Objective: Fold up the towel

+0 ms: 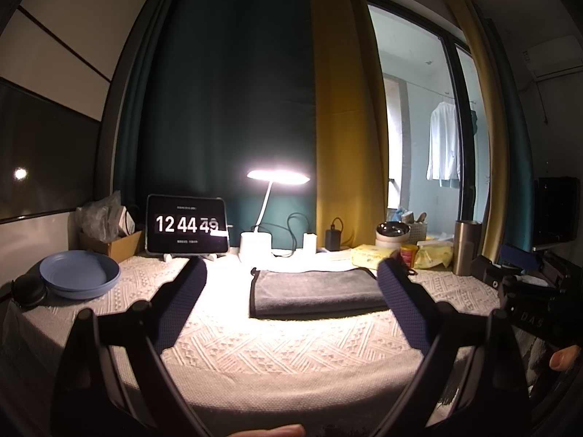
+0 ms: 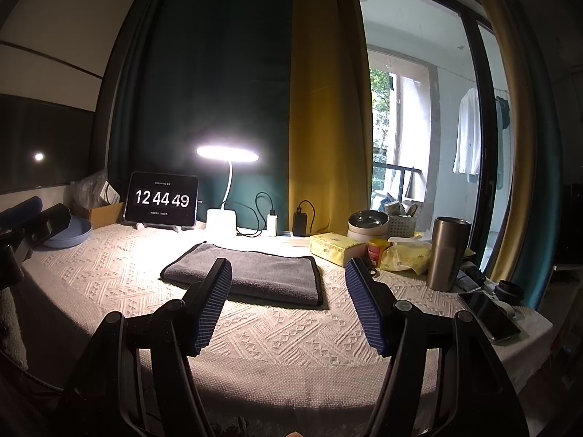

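Observation:
A grey towel [image 1: 313, 291] with a dark border lies folded flat on the white knitted tablecloth [image 1: 255, 357], under the lamp. It also shows in the right wrist view [image 2: 251, 276]. My left gripper [image 1: 291, 273] is open and empty, held back from the towel's near edge, above the cloth. My right gripper [image 2: 288, 269] is open and empty, also short of the towel's near edge. The right gripper shows at the right edge of the left wrist view [image 1: 524, 284]; the left one at the left edge of the right wrist view [image 2: 32, 225].
At the back stand a clock tablet [image 1: 187, 225], a lit desk lamp [image 1: 277, 178], chargers, a blue bowl [image 1: 80, 273], tissue packs [image 2: 337, 247], a steel tumbler [image 2: 446, 251] and a phone [image 2: 488, 313] on the right.

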Motion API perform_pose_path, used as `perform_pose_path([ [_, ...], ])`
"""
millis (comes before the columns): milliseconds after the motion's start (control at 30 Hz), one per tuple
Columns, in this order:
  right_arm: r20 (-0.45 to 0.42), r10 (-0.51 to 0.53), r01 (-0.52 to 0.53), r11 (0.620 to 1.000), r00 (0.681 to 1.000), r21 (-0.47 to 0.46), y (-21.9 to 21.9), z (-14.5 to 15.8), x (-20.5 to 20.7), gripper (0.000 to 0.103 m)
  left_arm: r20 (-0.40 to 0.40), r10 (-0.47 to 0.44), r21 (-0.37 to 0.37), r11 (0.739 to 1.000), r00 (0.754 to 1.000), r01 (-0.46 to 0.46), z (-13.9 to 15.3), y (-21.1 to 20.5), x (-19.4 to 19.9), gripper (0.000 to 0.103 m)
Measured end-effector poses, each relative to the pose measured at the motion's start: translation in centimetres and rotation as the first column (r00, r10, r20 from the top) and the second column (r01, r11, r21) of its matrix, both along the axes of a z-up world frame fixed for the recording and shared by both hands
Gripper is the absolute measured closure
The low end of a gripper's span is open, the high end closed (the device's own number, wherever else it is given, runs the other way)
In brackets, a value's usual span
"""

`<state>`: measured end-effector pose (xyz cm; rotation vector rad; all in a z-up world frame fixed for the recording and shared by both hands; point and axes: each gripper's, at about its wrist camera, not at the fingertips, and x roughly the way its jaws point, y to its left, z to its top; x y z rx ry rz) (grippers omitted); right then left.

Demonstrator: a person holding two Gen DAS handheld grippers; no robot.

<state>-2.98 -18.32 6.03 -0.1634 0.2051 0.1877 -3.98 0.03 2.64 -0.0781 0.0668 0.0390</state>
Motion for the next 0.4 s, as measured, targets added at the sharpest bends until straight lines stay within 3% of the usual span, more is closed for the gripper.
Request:
perform_pose_path([
  [400, -0.008, 0.034, -0.033, 0.999, 0.999, 0.020, 1.1, -0.2, 0.4, 0.035, 0.002, -0.006, 0.003, 1.000, 1.000, 0.006, -0.2, 0.3, 0.1, 0.008],
])
